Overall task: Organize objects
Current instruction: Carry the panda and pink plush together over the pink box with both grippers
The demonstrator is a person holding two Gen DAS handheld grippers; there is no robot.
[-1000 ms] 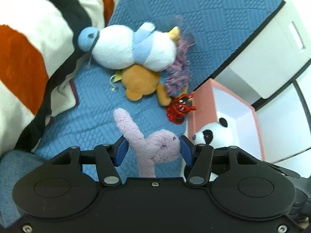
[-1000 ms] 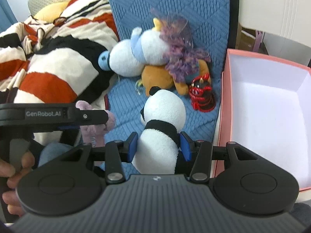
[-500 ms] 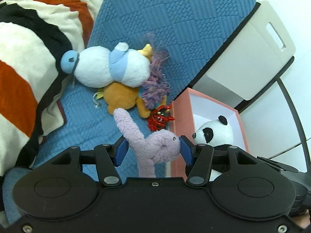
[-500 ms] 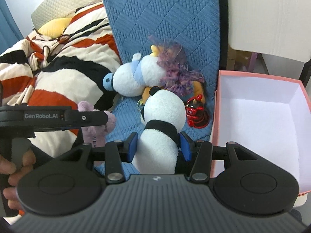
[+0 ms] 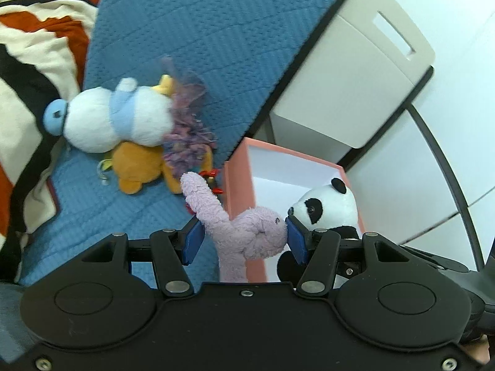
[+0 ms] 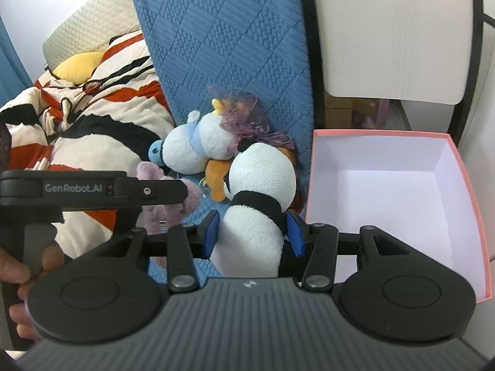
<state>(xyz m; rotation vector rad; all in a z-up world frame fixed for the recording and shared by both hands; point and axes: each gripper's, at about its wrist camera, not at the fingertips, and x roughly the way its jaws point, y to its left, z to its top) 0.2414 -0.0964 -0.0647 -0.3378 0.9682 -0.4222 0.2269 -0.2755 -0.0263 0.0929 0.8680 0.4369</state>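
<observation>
My left gripper is shut on a pale purple plush and holds it above the blue quilt, beside the near left corner of the pink box. My right gripper is shut on a panda plush, held up just left of the pink box; the box interior is white. The panda also shows in the left wrist view, over the box. The purple plush shows in the right wrist view behind the left gripper.
A white-and-blue plush, an orange plush, a purple frizzy toy and a red toy lie piled on the blue quilt. A striped blanket lies left. A white cabinet stands behind the box.
Both grippers have lifted and moved right toward the pink box with their plush toys still held. The pile on the quilt has not moved.
</observation>
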